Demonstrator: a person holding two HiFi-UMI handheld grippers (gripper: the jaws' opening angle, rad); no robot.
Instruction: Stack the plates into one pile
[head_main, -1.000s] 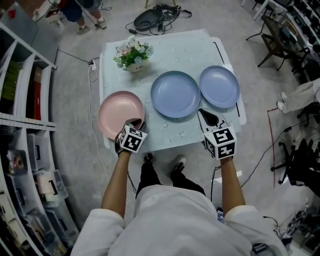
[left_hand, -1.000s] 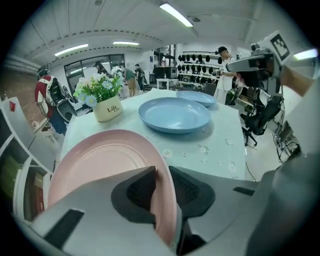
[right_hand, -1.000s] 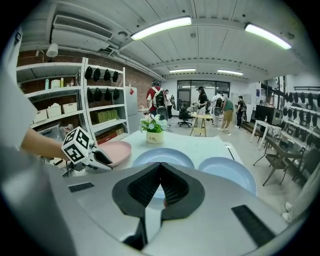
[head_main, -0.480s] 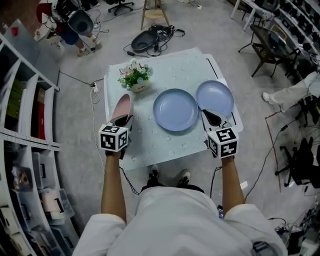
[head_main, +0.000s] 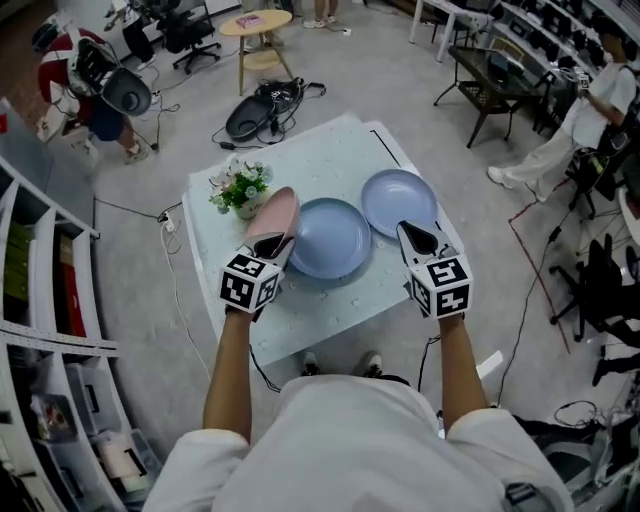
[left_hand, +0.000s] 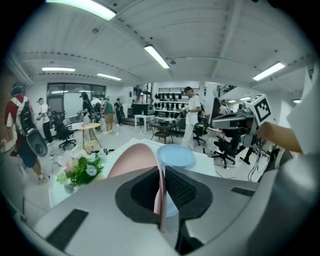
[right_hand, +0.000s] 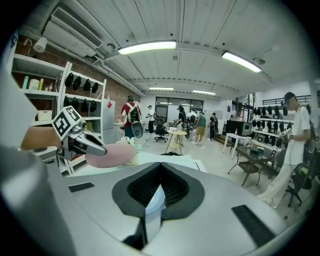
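My left gripper (head_main: 268, 243) grips the near rim of the pink plate (head_main: 278, 215) and holds it tilted in the air, its far edge over the left rim of the large blue plate (head_main: 330, 238). Its jaws are opening slightly, but in the left gripper view the pads (left_hand: 177, 187) still clamp the pink plate's (left_hand: 131, 161) rim. The small blue plate (head_main: 398, 200) lies to the right on the table (head_main: 330, 300). My right gripper (head_main: 417, 237) hovers shut over that plate's near edge. In the right gripper view, blue shows through the slit of the right gripper (right_hand: 152, 200).
A pot of flowers (head_main: 238, 190) stands at the table's back left, just beyond the pink plate. Shelving (head_main: 40, 300) runs along the left. A black bag (head_main: 262, 110) and a round stool (head_main: 258, 25) sit on the floor behind the table, and chairs (head_main: 490, 90) to the right.
The left gripper closed on the pink plate, lifted it off the table's left side, tipped it up and carried it right to the large blue plate. The right gripper stayed put.
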